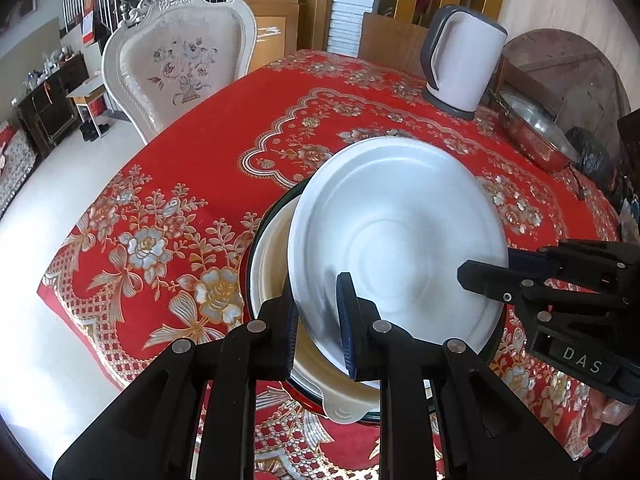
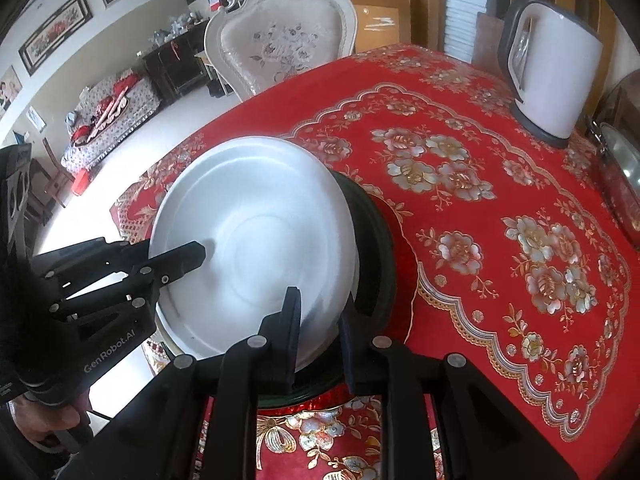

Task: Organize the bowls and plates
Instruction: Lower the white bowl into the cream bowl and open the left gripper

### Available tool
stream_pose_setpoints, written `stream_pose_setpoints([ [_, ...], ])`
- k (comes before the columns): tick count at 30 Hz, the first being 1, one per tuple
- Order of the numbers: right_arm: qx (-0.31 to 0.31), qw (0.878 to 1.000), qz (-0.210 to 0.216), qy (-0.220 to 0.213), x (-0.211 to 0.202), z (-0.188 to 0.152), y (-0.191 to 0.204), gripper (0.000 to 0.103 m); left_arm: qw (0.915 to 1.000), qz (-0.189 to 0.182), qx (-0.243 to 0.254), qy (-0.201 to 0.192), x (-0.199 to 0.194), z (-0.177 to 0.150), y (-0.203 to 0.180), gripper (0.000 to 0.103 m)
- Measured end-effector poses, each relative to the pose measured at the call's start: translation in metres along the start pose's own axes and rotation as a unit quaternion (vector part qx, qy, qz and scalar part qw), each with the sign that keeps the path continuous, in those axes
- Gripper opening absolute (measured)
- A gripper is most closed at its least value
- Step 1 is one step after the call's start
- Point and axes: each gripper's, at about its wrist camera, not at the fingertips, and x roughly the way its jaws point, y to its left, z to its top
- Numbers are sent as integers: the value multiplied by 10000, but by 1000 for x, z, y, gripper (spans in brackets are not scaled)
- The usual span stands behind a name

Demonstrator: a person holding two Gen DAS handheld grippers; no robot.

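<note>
A white plate is held tilted over a stack of dishes: a cream bowl with a handle tab, inside a dark green-rimmed dish. My left gripper is shut on the plate's near rim. My right gripper is shut on the same plate at its right rim; it shows in the left wrist view at the right. The dark dish sits under the plate.
The table has a red floral cloth. A white electric kettle stands at the far right, a steel pan beside it. A white ornate chair stands at the far side.
</note>
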Motion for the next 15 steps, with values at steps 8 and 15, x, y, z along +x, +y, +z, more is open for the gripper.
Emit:
stream_pose_setpoints([
  [8,90,9999,-30,-51,0,0,0,43,10000,25,-8,-16,-1,-1,0,22],
  [15,234,9993,-53,-283,-10,-3,-2,43,9988,-108,-140,-454,-15,-2,0,51],
])
